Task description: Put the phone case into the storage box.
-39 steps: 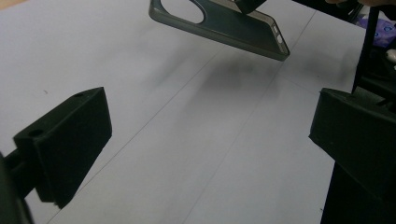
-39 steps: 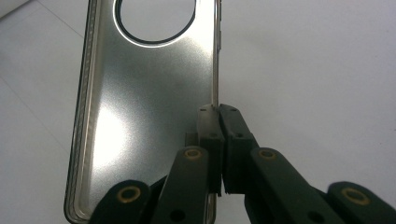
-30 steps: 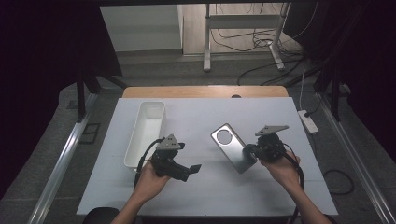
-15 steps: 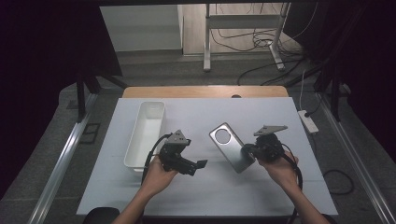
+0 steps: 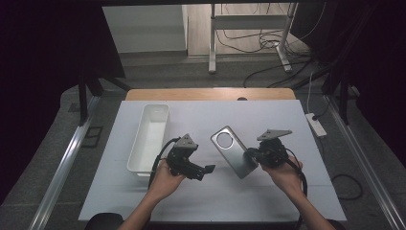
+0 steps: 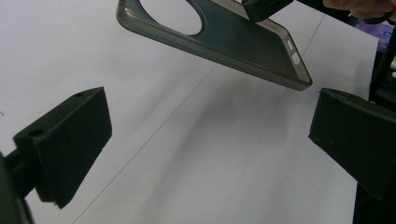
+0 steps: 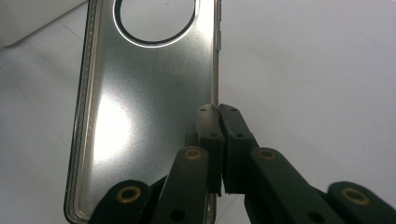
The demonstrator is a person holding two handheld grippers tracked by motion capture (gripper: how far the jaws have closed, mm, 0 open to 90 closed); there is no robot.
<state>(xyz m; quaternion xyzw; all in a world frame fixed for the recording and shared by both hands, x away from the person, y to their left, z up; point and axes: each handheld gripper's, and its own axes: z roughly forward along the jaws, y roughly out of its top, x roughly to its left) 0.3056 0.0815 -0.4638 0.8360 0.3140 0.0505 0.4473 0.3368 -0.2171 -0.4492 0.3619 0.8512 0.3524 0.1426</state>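
I held the phone case [image 5: 231, 152] with the right gripper [image 5: 253, 154] — its jaws were clenched on the thin side wall of the case, as the right gripper view made plain, where the two black pads [image 7: 208, 135] pressed together on that edge [image 7: 215, 70]. The case was grey and half transparent, with a big round hole [image 7: 156, 16] for the camera near its far end. In the left gripper view it hung tilted above the white table [image 6: 196, 158], with a soft shadow below it, so it did not lie flat on the table there.

The landmark for me was the white tray [image 5: 149, 139], a long empty bin on the left part of the table. The case was to the right of the tray, well apart from it. My left gripper [image 5: 208, 169] was between the tray and the case, near the tray's near end — its jaws stood released and wide, nothing between them, and they pointed toward the case. The nearest corner of the case [image 6: 301, 84] was just beyond the left gripper's open jaws, not touching them. My right hand [image 5: 286, 173] was on the far side of the case from the tray.
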